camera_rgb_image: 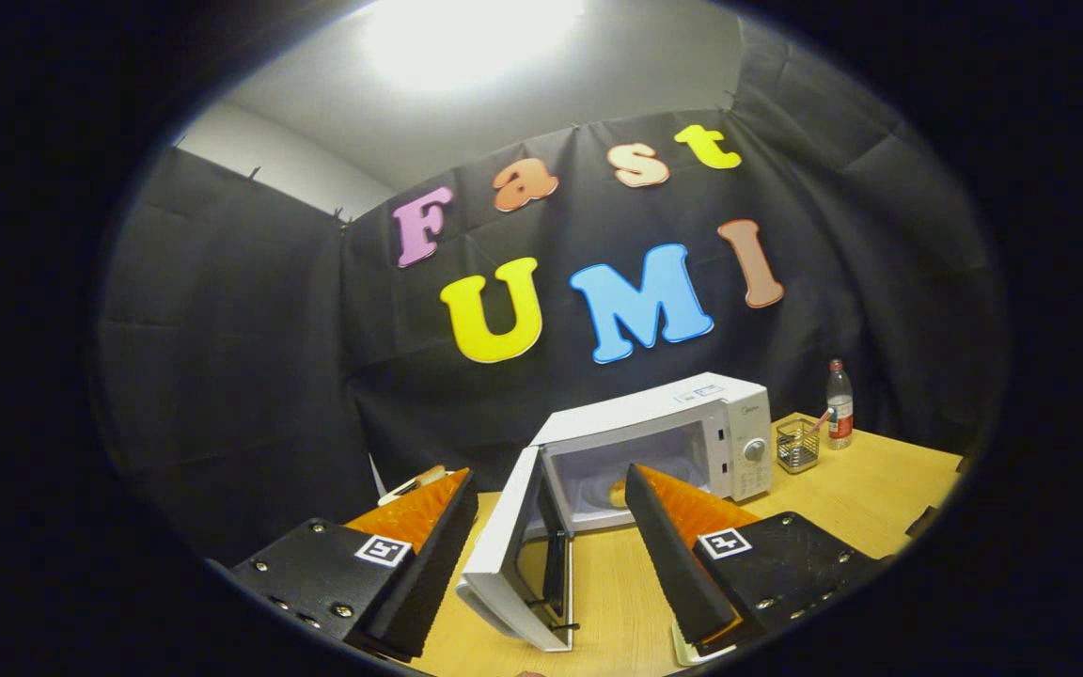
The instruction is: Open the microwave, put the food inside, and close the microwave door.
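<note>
With the pale round food (pixel 617 493) already inside the white boxy microwave (pixel 682 442) on the wooden table (pixel 861 489), I hold my hand-held gripper (pixel 551 555) spread and empty, the swung-open white door (pixel 513 555) standing edge-on between its fingers.

bright overhead glare, dim dark walls, fisheye warp at edges, sharp focus

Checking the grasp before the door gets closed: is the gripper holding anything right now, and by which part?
Nothing is held: the gripper is open, the open white microwave door between its fingers untouched.
</note>
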`<state>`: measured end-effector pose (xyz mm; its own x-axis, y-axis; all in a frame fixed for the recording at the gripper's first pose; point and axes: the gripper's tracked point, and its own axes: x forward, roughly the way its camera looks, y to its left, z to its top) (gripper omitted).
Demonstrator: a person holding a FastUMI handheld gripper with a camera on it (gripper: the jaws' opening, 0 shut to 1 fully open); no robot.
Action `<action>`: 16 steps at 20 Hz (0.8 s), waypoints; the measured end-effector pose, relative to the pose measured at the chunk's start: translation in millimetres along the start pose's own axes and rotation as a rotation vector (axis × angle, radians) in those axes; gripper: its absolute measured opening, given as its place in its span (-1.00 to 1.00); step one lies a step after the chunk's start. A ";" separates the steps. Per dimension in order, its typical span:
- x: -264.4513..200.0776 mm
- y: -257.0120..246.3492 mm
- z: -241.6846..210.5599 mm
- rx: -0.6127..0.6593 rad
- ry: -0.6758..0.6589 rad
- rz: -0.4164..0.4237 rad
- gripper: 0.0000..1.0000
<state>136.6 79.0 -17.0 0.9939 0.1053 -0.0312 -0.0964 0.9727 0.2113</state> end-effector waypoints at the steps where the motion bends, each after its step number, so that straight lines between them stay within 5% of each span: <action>1: -4.8 11.7 -5.3 -0.027 0.016 0.023 0.91; 5: -14.7 53.7 -31.7 -0.156 0.056 0.129 0.92; 8: -15.8 77.1 -72.6 -0.243 0.128 0.215 0.64; 10: -13.8 91.9 -104.2 -0.286 0.194 0.282 0.30; 11: -11.7 98.5 -118.4 -0.294 0.224 0.315 -0.22; 13: -10.3 101.2 -137.5 -0.300 0.271 0.339 -0.73; 16: 1.5 86.7 -156.1 -0.303 0.323 0.295 -0.80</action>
<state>121.4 195.8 -151.2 0.8601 0.3954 -0.3224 -0.4277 0.9033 -0.0333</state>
